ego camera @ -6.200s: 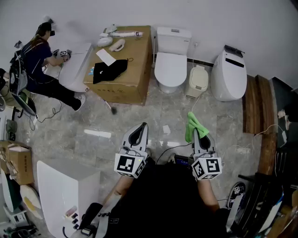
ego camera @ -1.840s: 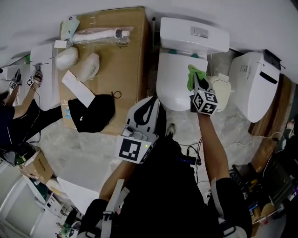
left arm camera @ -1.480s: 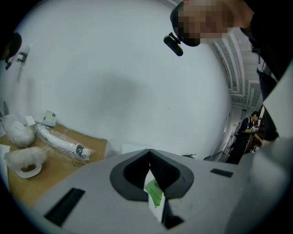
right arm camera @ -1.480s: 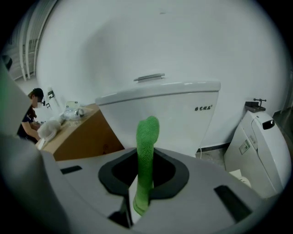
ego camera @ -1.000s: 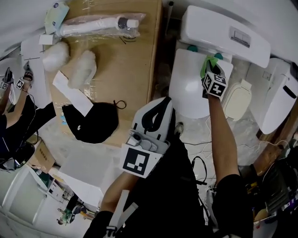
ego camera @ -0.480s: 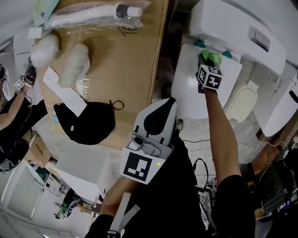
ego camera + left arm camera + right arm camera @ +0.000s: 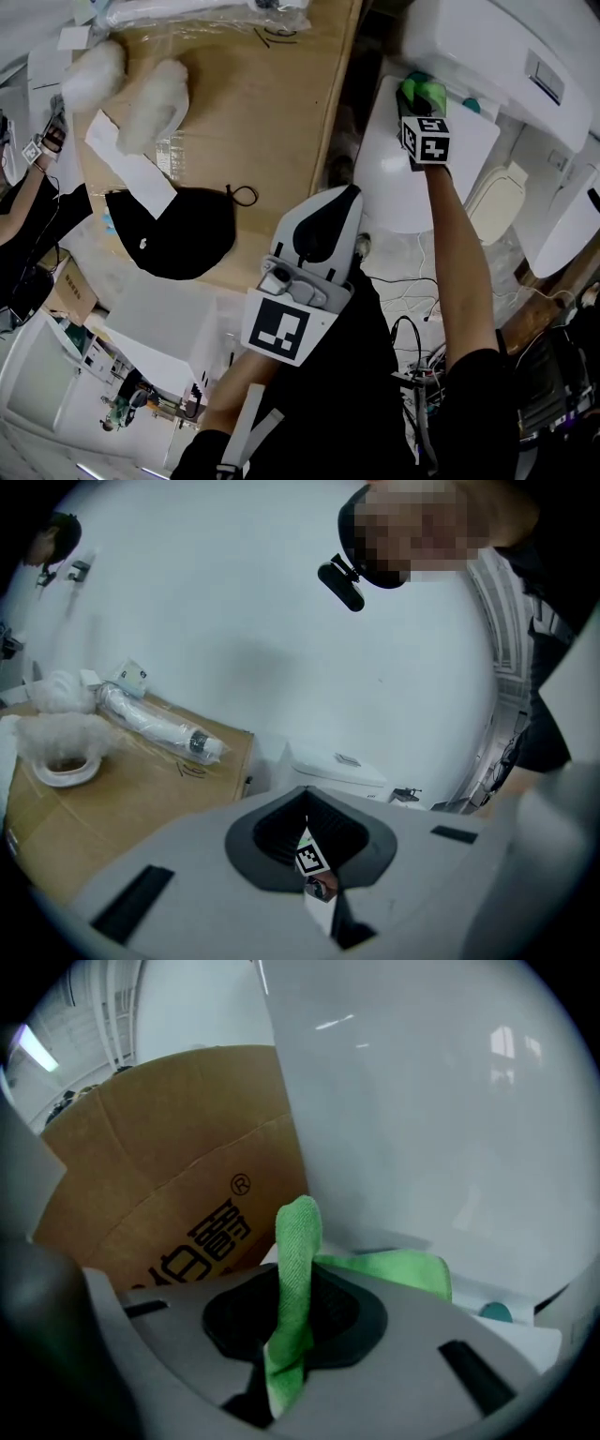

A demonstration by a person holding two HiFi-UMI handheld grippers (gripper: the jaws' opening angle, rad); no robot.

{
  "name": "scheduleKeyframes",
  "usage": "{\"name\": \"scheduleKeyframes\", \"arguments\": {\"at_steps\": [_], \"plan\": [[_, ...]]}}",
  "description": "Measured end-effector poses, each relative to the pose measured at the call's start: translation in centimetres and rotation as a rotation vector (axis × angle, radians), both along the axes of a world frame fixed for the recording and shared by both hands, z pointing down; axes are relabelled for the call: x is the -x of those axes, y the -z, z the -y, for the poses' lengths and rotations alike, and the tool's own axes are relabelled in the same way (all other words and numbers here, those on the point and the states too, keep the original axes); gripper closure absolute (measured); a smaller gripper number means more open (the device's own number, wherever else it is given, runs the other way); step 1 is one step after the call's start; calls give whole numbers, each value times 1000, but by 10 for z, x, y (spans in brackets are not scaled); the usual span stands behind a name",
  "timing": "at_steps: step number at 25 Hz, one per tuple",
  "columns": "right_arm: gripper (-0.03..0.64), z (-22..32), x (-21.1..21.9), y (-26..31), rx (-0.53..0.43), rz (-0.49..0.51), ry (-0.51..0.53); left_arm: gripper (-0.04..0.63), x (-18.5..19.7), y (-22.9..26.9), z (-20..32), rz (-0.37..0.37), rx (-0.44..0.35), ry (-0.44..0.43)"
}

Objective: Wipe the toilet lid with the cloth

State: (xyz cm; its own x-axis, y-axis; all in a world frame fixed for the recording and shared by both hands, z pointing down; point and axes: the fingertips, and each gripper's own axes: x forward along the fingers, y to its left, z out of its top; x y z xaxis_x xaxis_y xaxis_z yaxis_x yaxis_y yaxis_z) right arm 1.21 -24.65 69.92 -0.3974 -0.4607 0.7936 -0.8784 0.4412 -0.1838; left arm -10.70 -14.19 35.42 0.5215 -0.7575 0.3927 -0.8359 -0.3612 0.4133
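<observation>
Your right gripper had its fingers pinched on the green cloth, which sat at the back edge of the toilet lid, right by the tank. Left gripper fingers were pressed together, empty, well clear of the toilet. Looked like the wipe's start: nearly the whole lid left to do.

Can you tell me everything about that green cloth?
The green cloth is bright and soft-looking with a fine weave, like microfibre. The right gripper pinches a folded strip of it, which stands up between the shut jaws. The rest flops forward and seems to rest on the back end of the white toilet lid, close to the tank.
</observation>
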Motion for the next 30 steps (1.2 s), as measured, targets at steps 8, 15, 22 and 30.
{"name": "scheduleKeyframes", "arguments": {"at_steps": [8,15,22,30], "plan": [[561,-12,27,-2,-29,-16,284,588,9,-14,-19,-7,26,15],[561,-34,54,-8,-64,-75,523,588,9,-24,-40,-6,26,26],[561,-80,74,-21,-29,-102,747,588,5,-32,-68,-7,30,32],[561,-129,84,-24,-6,-93,836,588,10,-34,-100,-5,8,77]]}}
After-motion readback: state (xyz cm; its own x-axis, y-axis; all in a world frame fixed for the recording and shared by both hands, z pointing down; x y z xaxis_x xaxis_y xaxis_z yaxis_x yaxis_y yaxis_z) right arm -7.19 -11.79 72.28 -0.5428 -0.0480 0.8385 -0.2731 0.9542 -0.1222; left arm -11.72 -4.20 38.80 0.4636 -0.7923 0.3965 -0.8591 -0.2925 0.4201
